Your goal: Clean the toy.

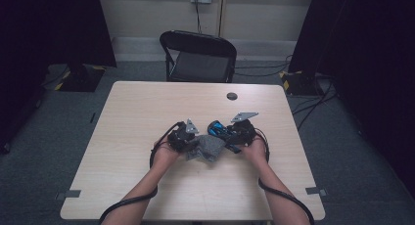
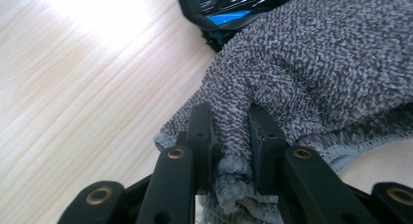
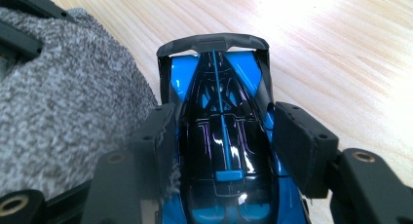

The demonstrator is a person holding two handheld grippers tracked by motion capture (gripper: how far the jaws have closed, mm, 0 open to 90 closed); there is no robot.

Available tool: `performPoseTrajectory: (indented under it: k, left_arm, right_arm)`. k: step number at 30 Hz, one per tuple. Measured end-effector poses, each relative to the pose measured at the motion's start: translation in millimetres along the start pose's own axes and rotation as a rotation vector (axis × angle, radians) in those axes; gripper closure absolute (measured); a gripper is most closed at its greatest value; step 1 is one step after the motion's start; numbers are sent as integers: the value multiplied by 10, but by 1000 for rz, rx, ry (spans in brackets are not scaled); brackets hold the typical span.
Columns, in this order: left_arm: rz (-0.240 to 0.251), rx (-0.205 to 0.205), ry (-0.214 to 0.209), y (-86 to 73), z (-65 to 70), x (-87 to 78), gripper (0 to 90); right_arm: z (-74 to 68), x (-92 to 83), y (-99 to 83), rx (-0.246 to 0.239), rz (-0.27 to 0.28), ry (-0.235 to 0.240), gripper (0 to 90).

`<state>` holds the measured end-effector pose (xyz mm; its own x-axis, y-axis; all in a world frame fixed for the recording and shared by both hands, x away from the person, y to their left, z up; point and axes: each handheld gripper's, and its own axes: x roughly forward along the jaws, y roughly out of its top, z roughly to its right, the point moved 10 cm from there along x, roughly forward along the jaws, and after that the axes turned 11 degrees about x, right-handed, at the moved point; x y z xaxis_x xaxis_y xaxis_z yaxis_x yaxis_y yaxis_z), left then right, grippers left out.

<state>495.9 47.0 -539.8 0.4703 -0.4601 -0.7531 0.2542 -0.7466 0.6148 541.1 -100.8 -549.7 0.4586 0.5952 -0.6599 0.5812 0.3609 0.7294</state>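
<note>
Two claws level | left claw [image 2: 229, 151] pinches grey cloth [image 2: 311, 73] | right claw [image 3: 221, 136] clamps toy car [image 3: 219, 131]

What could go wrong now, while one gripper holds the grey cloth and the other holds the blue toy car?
1. The left gripper pinches only a small fold near the grey cloth's edge; a pull may slip it free.
2. The right gripper clamps the blue toy car on its smooth, glossy sides, so the car could twist or slide out.
3. The cloth lies against the car, and threads seem caught at the right gripper's near jaw; moving apart might snag the cloth.
</note>
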Motion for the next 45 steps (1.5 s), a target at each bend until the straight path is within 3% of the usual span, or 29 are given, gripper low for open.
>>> performPoseTrajectory:
  k: [10, 26, 35, 41, 45]
  left_arm:
    - [-2, -37, 56, -95, -141, -61, 743]
    - [-37, -76, 96, -301, -310, -155, 743]
    - [-28, -110, 120, -407, -381, -270, 741]
    - [-14, -100, 118, -425, -359, -376, 742]
    - [9, -80, 103, -391, -275, -456, 742]
  right_arm:
    - [-1, -1, -1, -1, 2, 0, 422]
    - [-3, -1, -2, -1, -1, -3, 422]
    - [-4, 0, 0, -2, -1, -6, 421]
    - [-5, 1, 3, -3, -8, -9, 421]
    - [-6, 0, 3, -2, -10, -12, 421]
